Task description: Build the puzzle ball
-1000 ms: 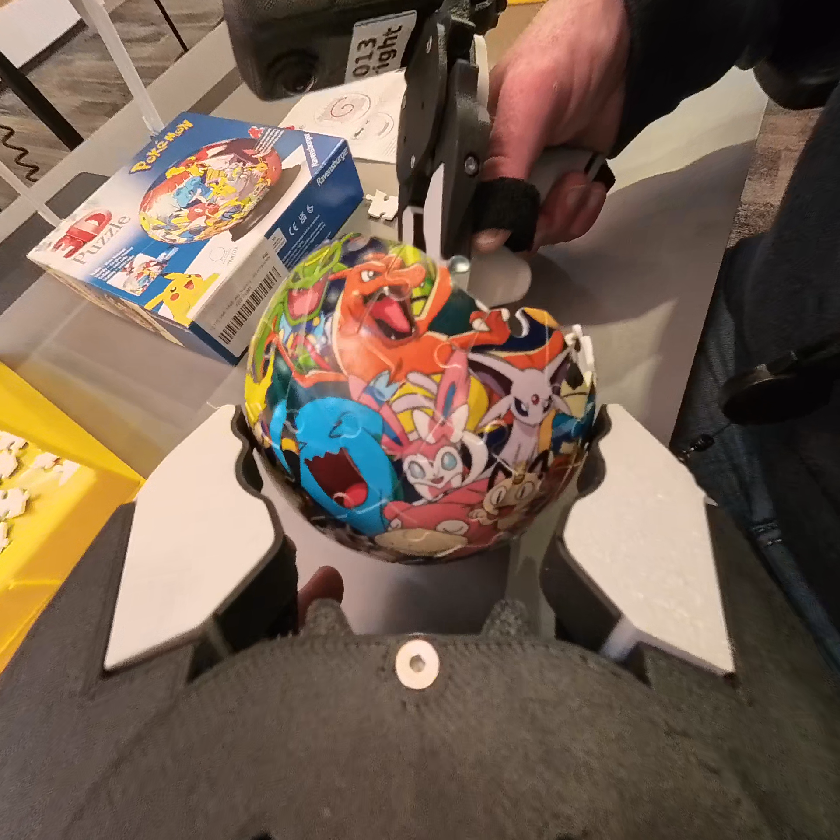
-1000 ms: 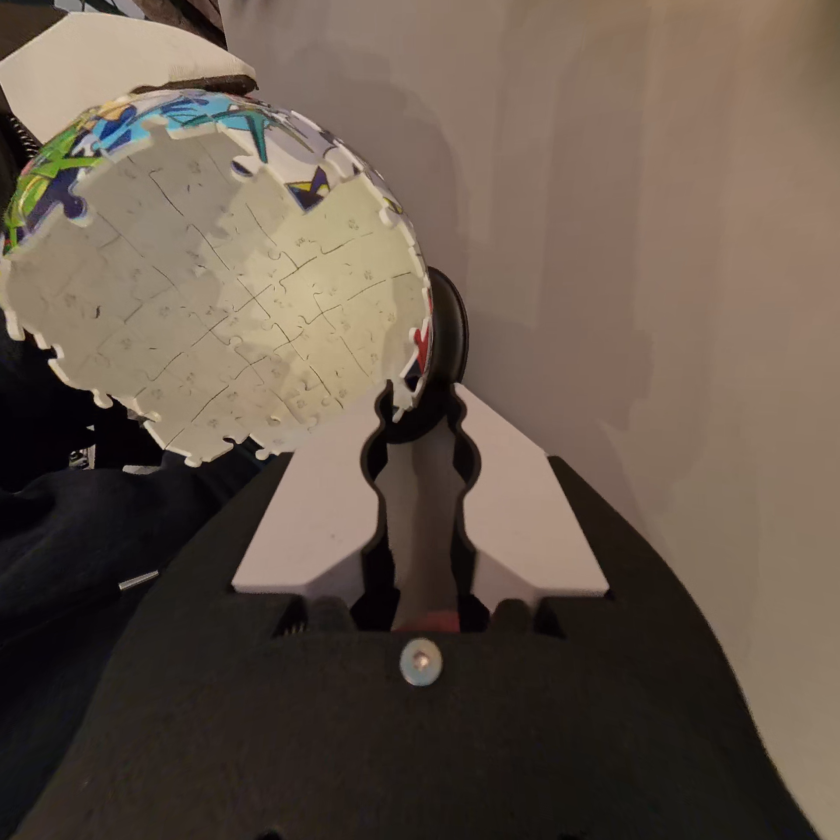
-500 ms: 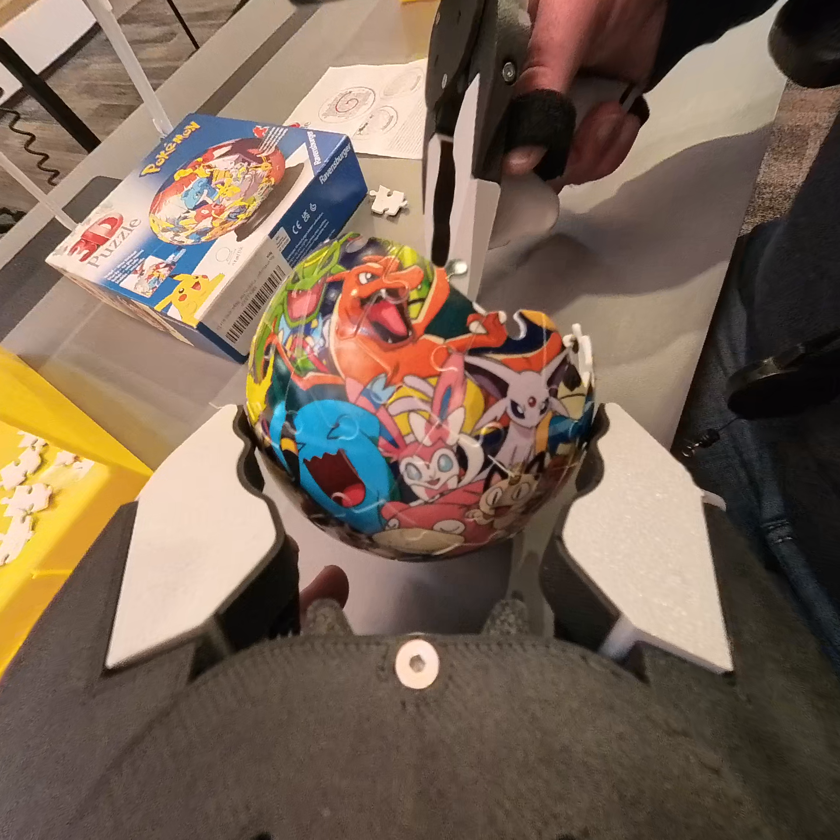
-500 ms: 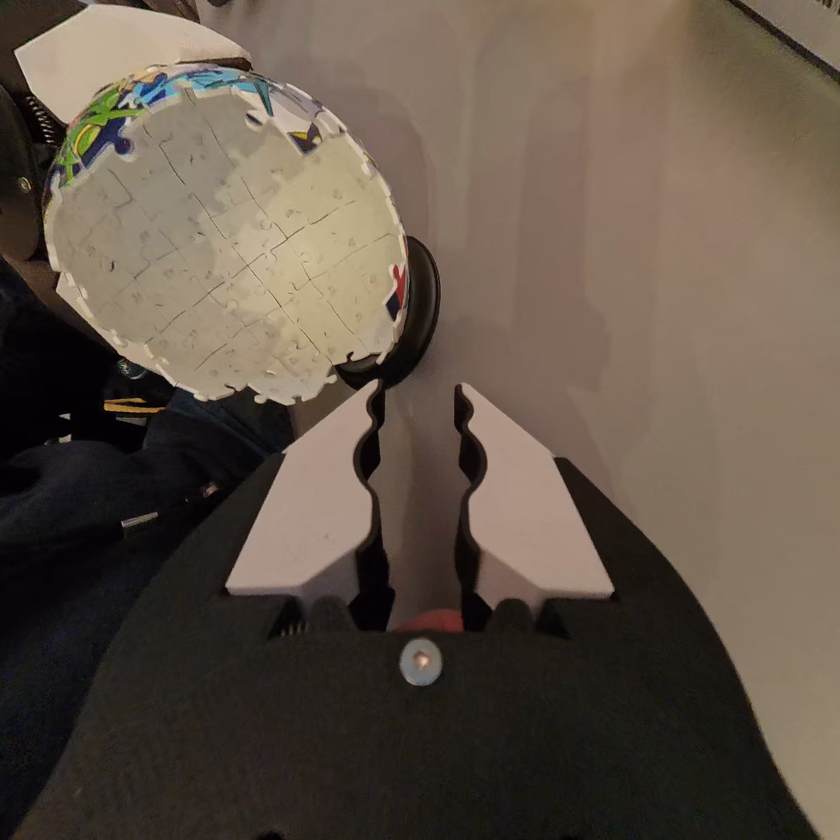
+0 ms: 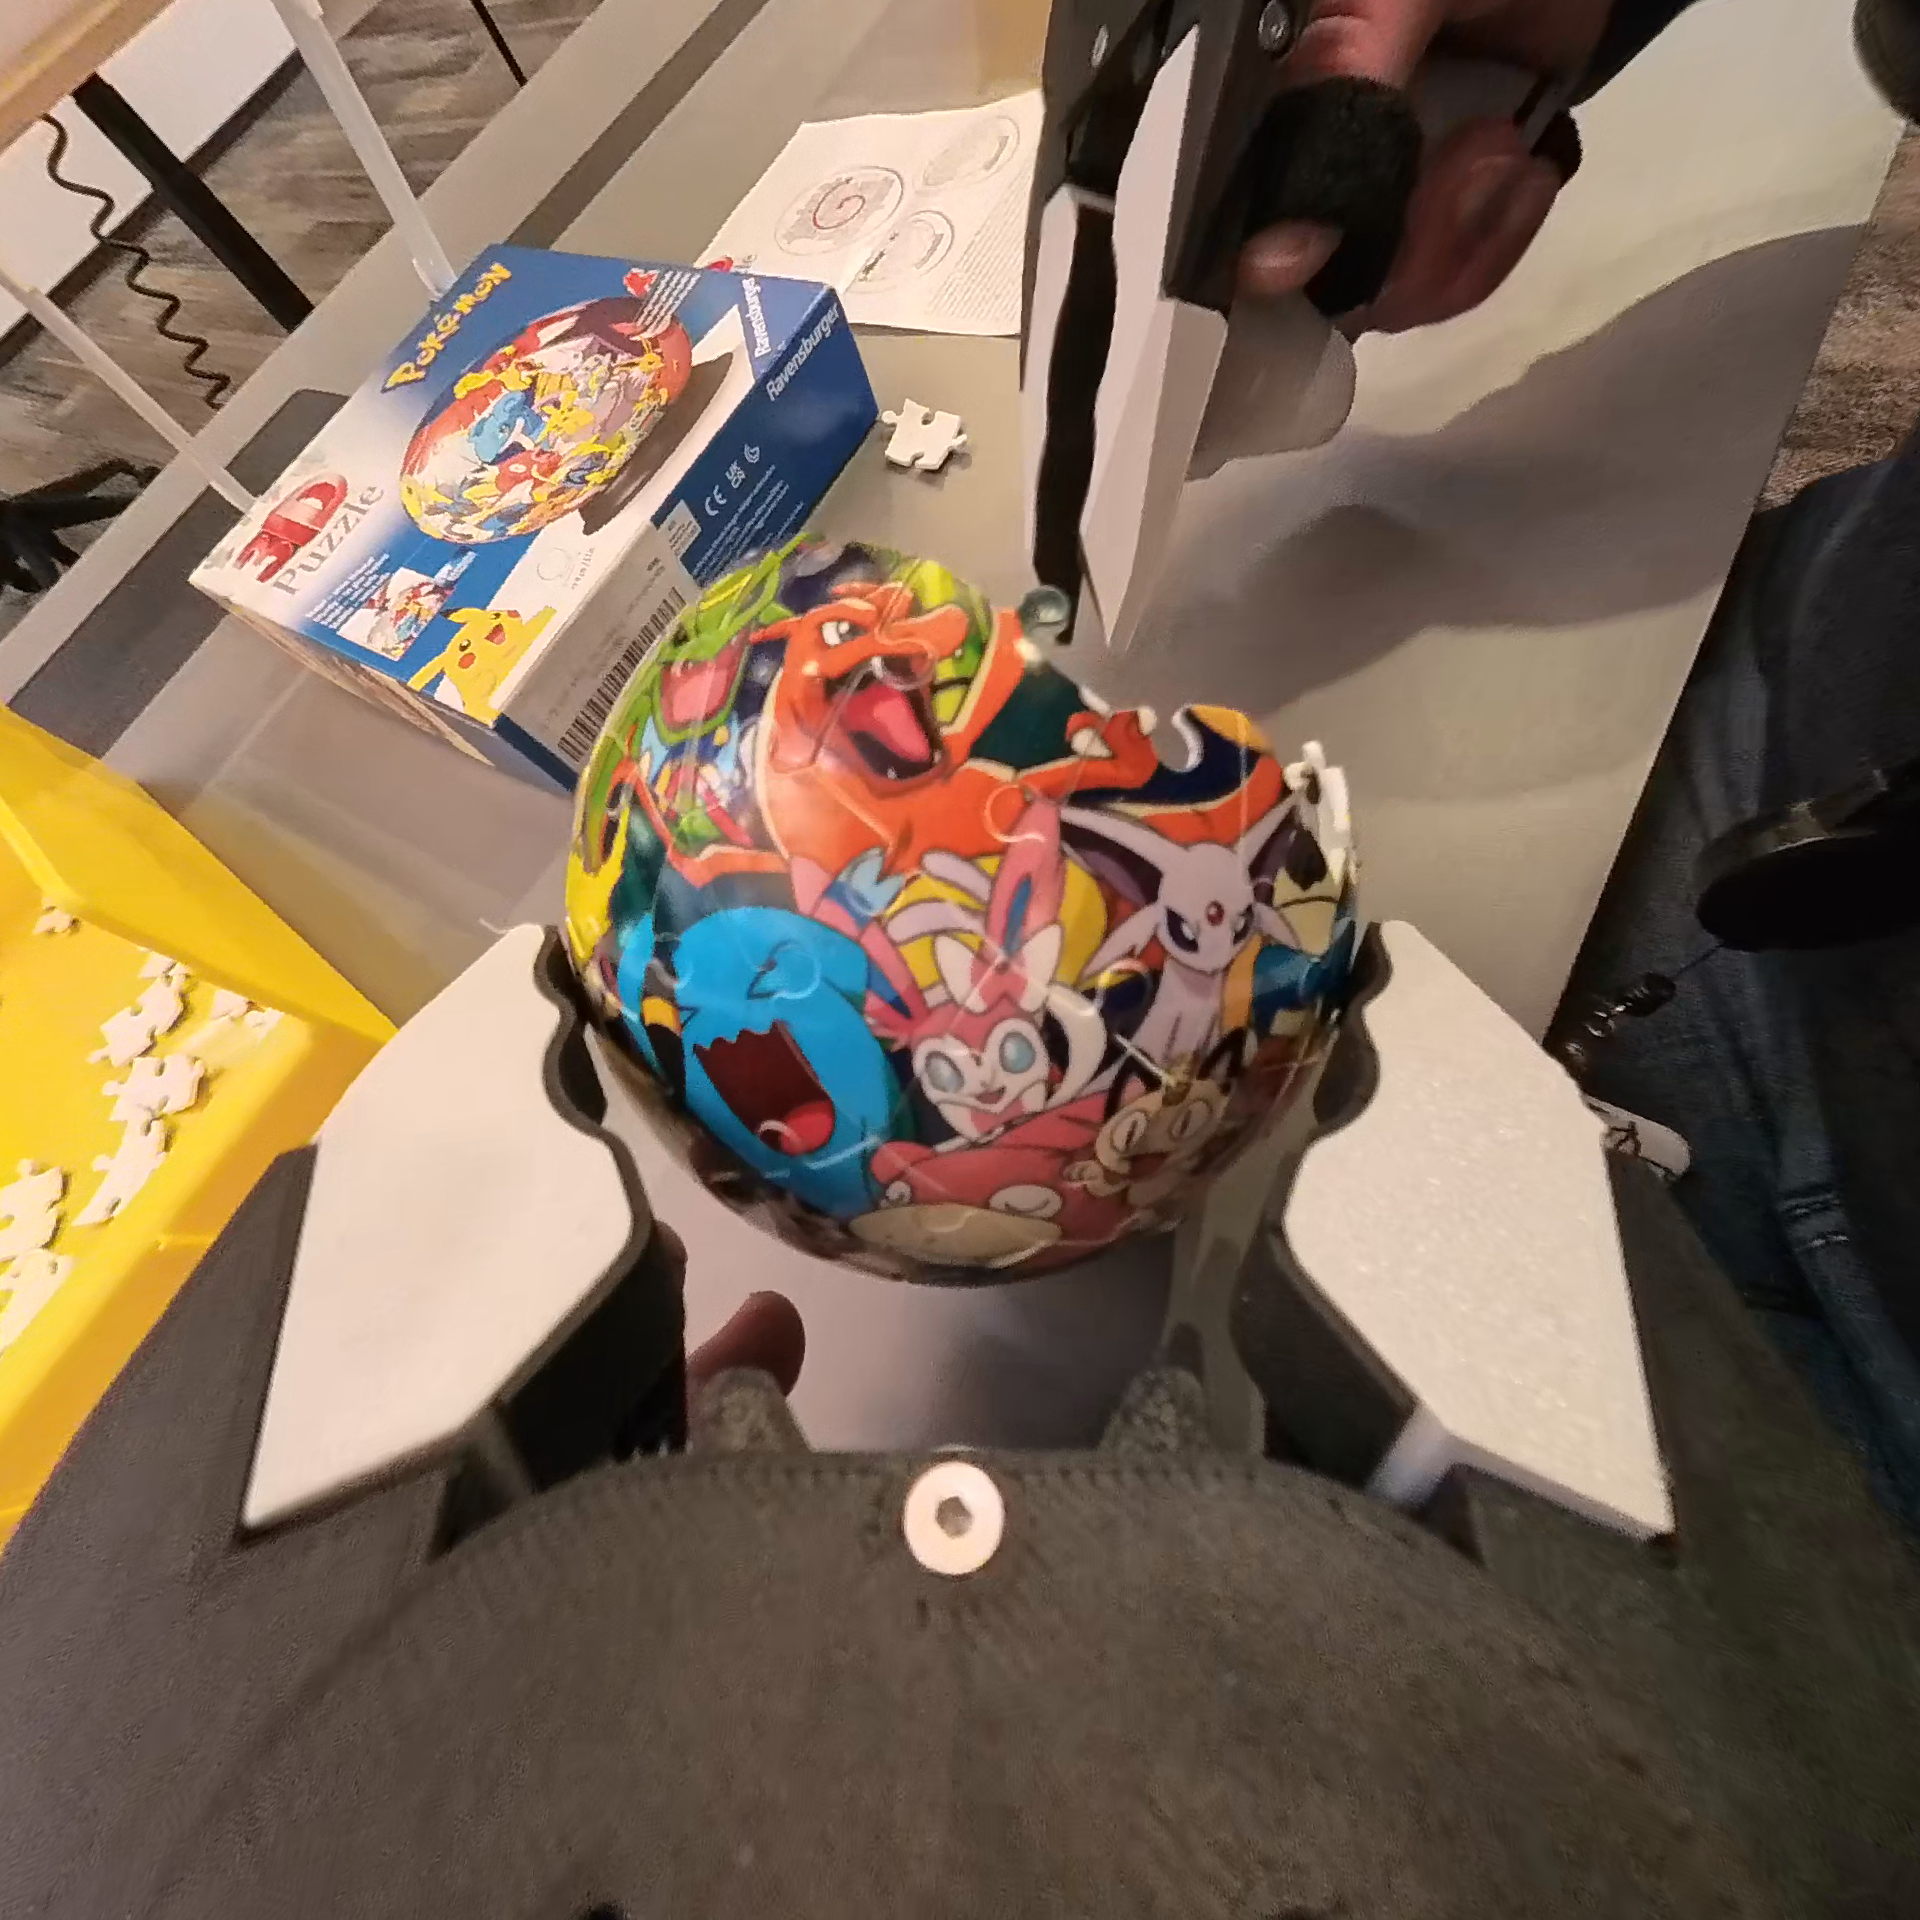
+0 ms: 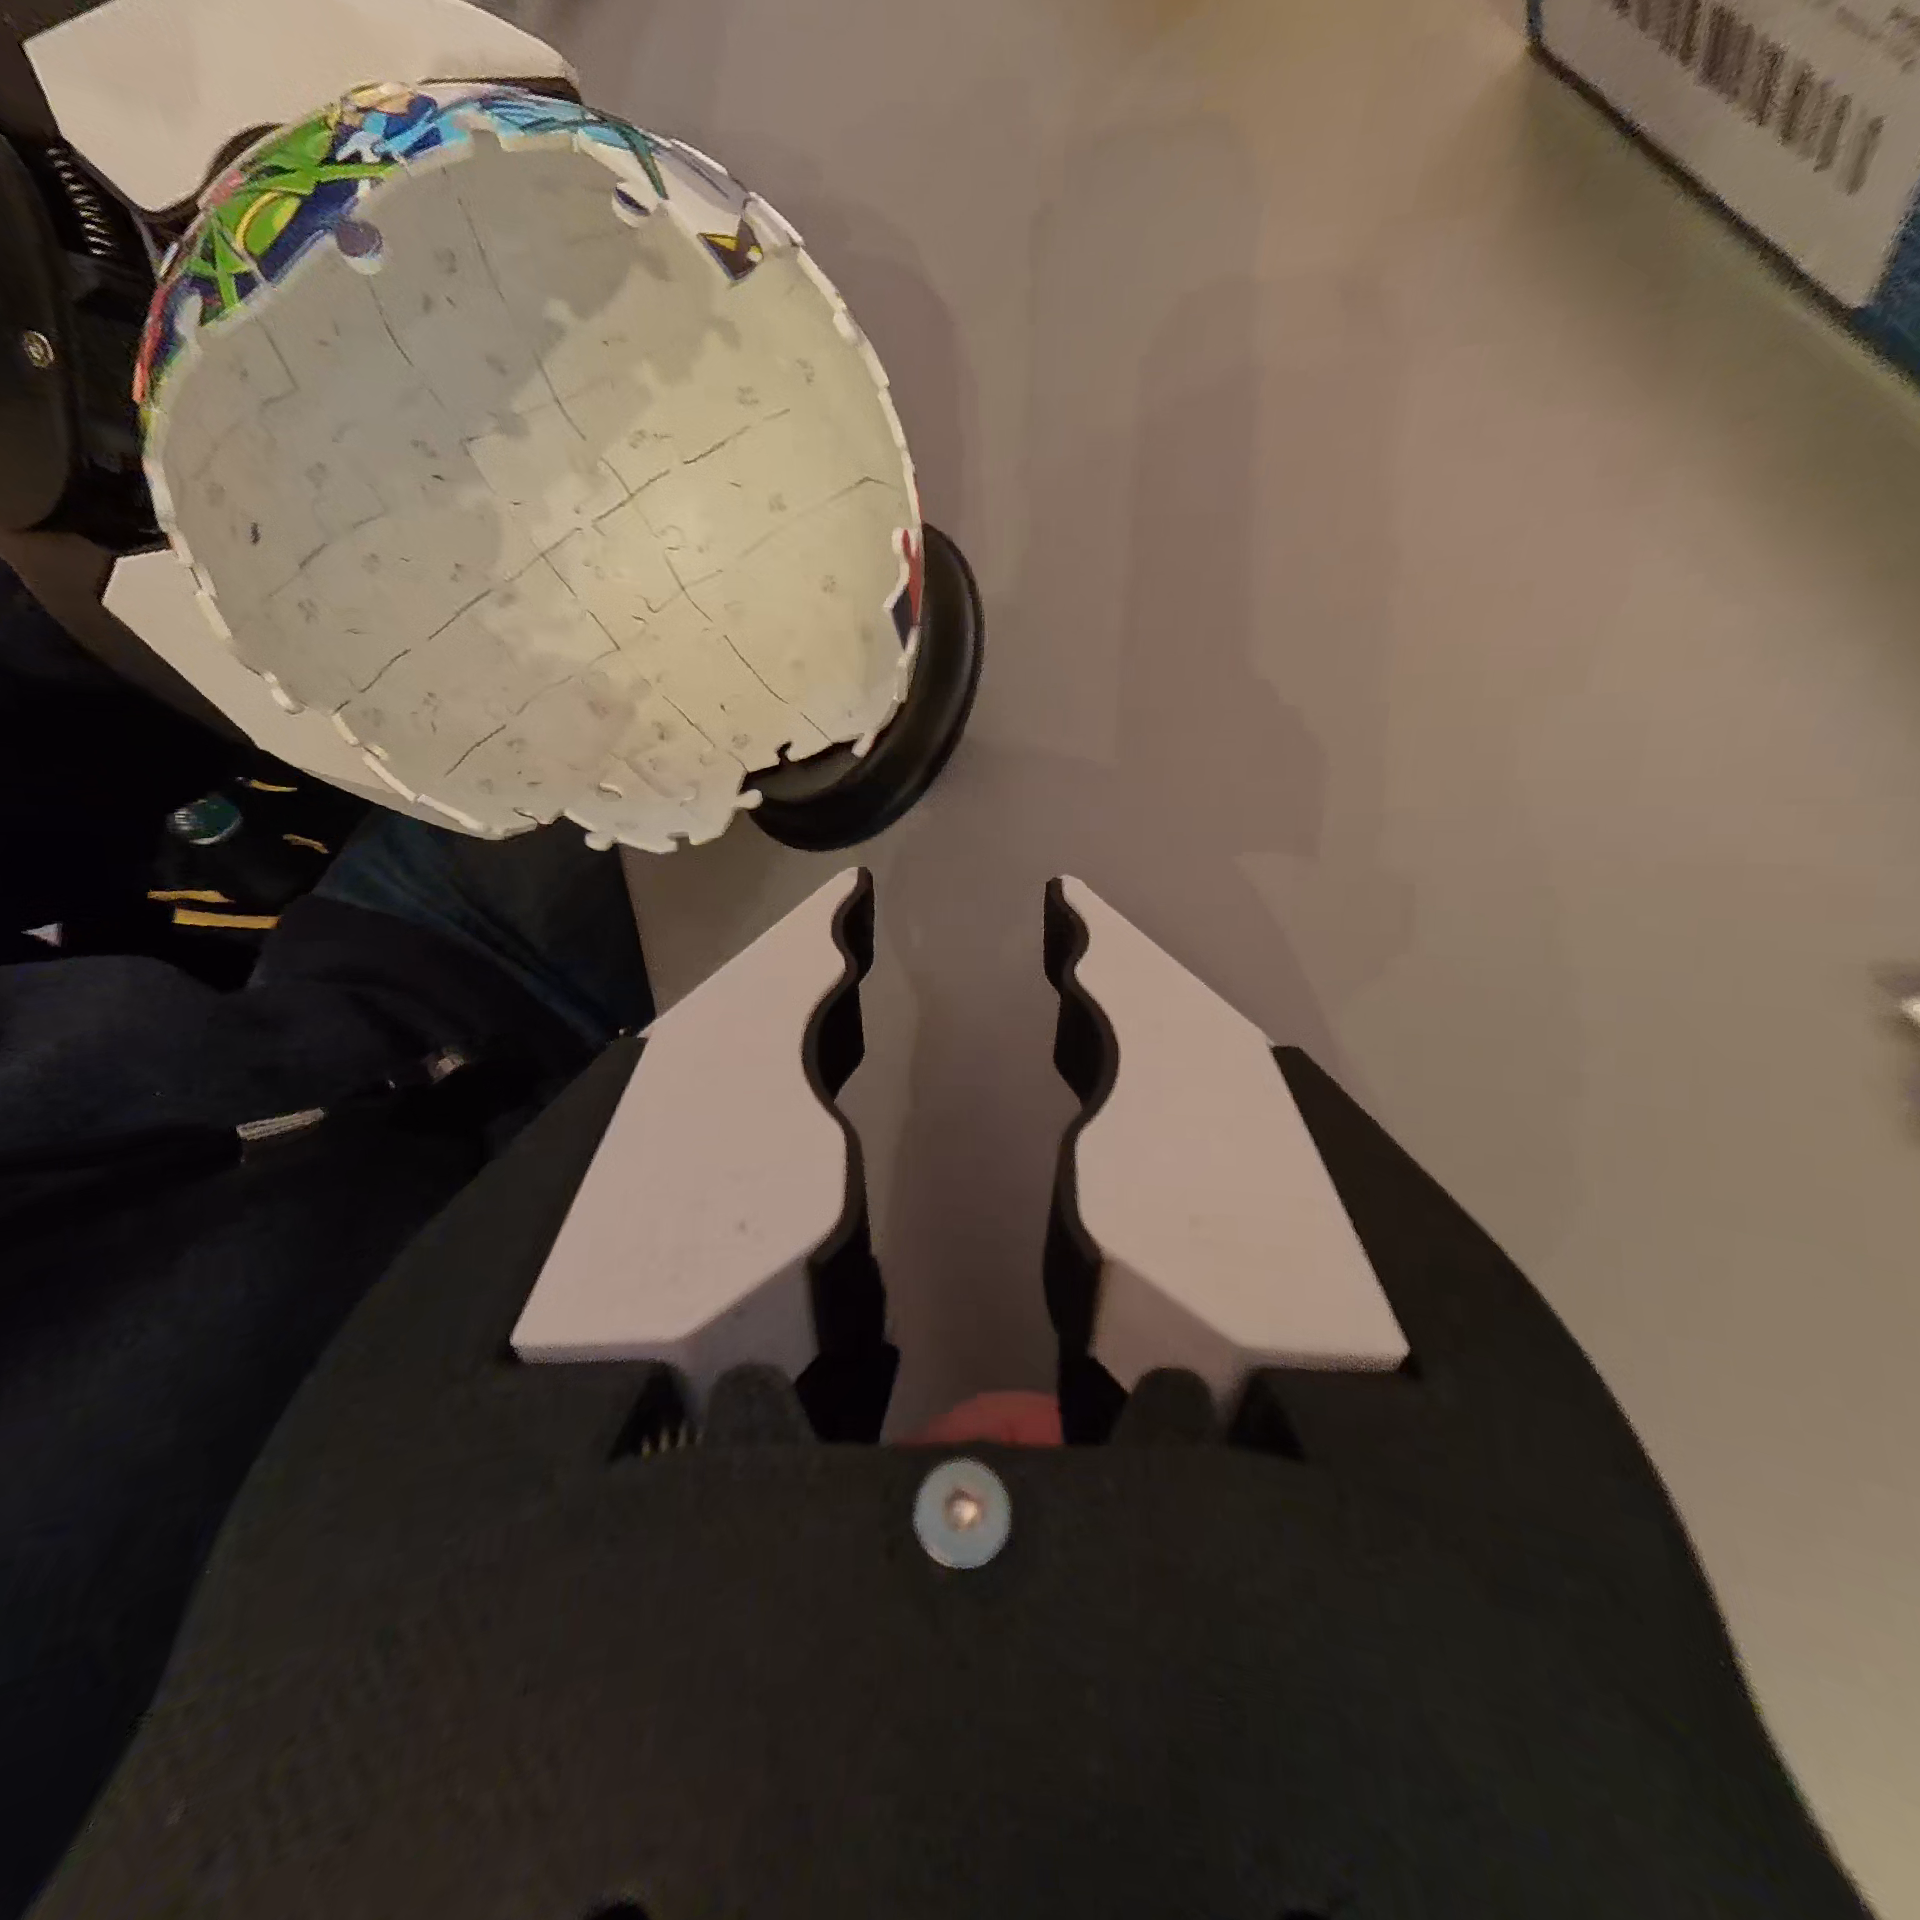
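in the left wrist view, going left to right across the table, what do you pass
yellow tray with loose white pieces → blue puzzle box → single loose piece → puzzle ball held in the left gripper → right gripper above it

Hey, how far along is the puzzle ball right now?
About half done: the puzzle ball is a joined shell with an open side, on a black stand. The left gripper holds it; the right gripper is open and empty. Left: loose pieces in the yellow tray and one on the table.
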`<control>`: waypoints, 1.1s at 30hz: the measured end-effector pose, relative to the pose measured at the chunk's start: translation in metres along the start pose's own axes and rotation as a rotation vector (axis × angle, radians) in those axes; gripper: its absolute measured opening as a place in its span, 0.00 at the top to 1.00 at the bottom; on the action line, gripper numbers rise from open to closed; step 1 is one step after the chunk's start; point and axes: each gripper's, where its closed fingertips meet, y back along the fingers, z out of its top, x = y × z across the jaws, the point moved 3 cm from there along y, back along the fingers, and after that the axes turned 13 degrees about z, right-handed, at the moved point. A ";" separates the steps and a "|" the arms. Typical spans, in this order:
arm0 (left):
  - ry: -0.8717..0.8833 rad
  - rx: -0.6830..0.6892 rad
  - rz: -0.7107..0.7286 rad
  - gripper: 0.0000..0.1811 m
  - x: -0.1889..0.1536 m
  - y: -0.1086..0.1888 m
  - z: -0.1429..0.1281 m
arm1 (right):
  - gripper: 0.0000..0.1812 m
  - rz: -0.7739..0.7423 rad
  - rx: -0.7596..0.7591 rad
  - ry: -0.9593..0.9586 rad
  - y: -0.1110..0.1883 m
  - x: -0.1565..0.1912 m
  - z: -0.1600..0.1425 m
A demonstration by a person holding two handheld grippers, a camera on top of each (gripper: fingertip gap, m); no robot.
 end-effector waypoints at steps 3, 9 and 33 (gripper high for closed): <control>0.002 0.001 0.013 0.26 0.001 0.002 0.000 | 0.81 -0.055 -0.024 0.031 0.016 -0.004 0.000; 0.002 0.009 0.022 0.27 0.003 0.001 -0.001 | 0.77 -0.318 -0.058 0.144 0.063 -0.028 0.004; 0.043 0.026 0.107 0.27 0.009 0.003 -0.007 | 0.78 -0.414 -0.014 0.186 0.059 -0.063 0.009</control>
